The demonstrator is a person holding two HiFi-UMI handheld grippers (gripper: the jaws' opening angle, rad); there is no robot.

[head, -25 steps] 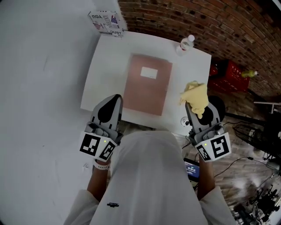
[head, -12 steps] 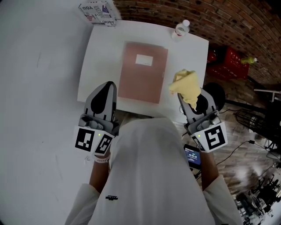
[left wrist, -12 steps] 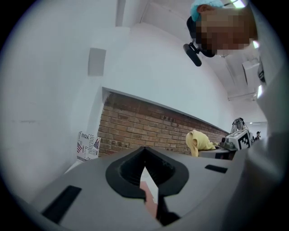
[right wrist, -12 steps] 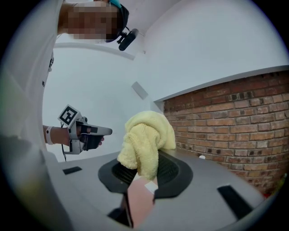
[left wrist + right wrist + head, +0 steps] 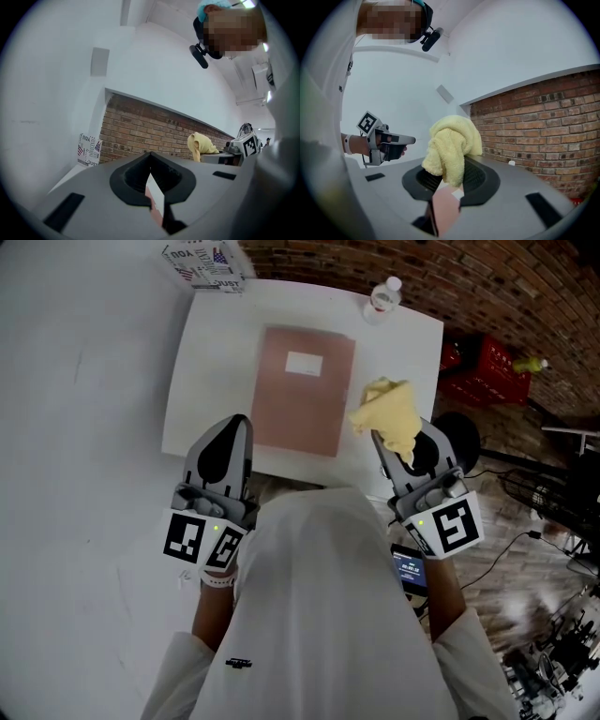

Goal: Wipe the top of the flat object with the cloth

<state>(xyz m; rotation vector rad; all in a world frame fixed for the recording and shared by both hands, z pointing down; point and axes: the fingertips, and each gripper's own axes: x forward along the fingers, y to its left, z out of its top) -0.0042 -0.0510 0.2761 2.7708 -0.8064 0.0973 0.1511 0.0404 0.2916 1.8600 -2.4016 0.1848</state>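
White table (image 5: pixel 187 390), bare apart from the job. It fills the upper half of the head view, and I stand at its near edge.

Flat object (image 5: pixel 298 404): brown-pink cover lying flat near the table's middle, long side running away from me, white label (image 5: pixel 305 363) toward the far end. Nothing rests on it.

Cloth (image 5: pixel 386 413): yellow terry, bunched. It is over the table just beside the flat object's right edge and not yet on its top. I can't tell its height above the surface.

Right gripper (image 5: pixel 392 451): jaws closed on a fold of the cloth, with most of the bundle bulging out ahead of the tips.

Left gripper (image 5: pixel 238 425): jaws drawn together to a thin slit, holding nothing. It is near the table's front edge, at the flat object's near-left corner.

Notes for the wipe (judgement):
- Bring the bundle left and down so the terry meets the cover, not the jaw tips. Tilt the gripper low, because the cloth sits forward of the tips.
- Start at the far end and stroke along the long side in overlapping passes. Light pressure.
- The cover looks thin and may slide on the smooth table. The closed left tips could pin the near-left corner.
- Go gently over the label, whose edge could catch.
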